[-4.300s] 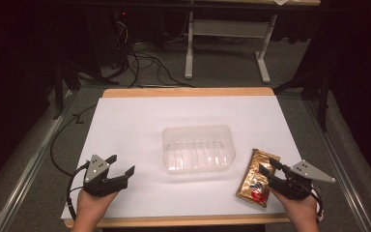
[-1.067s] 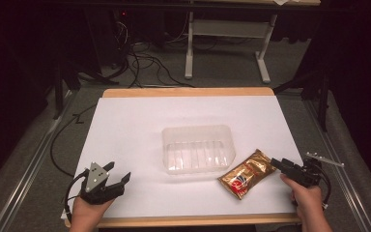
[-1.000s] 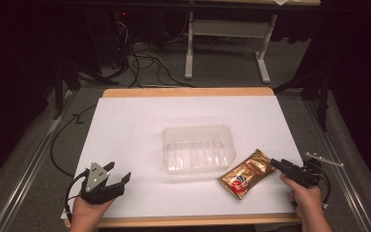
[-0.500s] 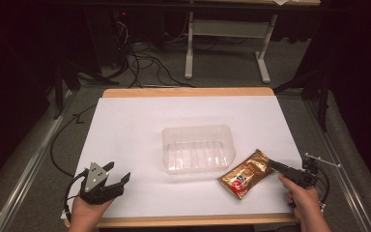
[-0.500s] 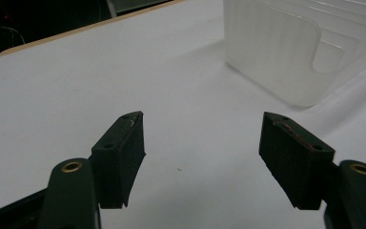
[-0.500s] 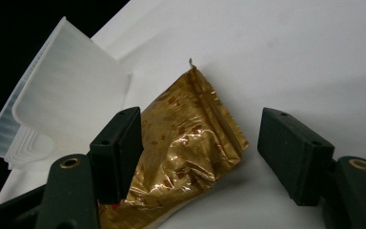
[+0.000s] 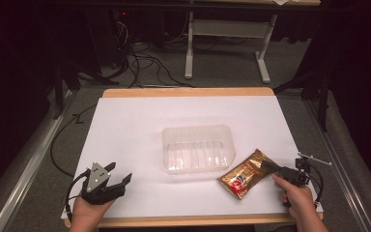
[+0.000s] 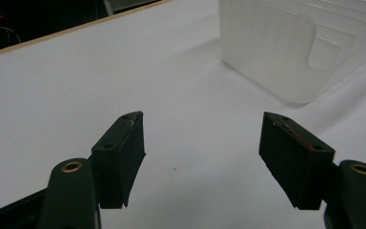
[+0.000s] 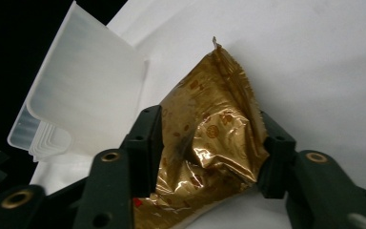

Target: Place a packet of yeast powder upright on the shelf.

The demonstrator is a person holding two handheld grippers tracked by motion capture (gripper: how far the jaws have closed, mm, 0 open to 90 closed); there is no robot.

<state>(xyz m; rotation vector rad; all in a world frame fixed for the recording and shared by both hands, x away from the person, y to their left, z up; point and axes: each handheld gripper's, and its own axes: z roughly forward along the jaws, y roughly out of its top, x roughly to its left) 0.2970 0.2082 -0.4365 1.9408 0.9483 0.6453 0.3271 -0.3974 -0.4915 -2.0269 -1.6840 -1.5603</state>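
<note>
A gold foil snack packet (image 7: pixel 245 174) with a red mark lies on the white table, just right of a clear plastic tray (image 7: pixel 198 148). My right gripper (image 7: pixel 270 168) is shut on the packet's right end; in the right gripper view the crinkled gold packet (image 9: pixel 207 138) is pinched between both jaws, with the tray (image 9: pixel 83 90) behind it to the left. Near the table's front left corner, my left gripper (image 7: pixel 118 180) stands open with nothing in it. In the left gripper view its jaws (image 8: pixel 200 148) are spread wide over bare white table, and the tray (image 8: pixel 290 45) is at the upper right.
The white sheet (image 7: pixel 140 125) covers a wooden-edged table. Beyond the far edge are a desk frame (image 7: pixel 224 36) and cables on the floor (image 7: pixel 140 67). Metal rails run along both sides of the table.
The right gripper has turned the packet from upright to slanted and drawn slightly to the right with it. The left gripper has settled a little lower at the front left.
</note>
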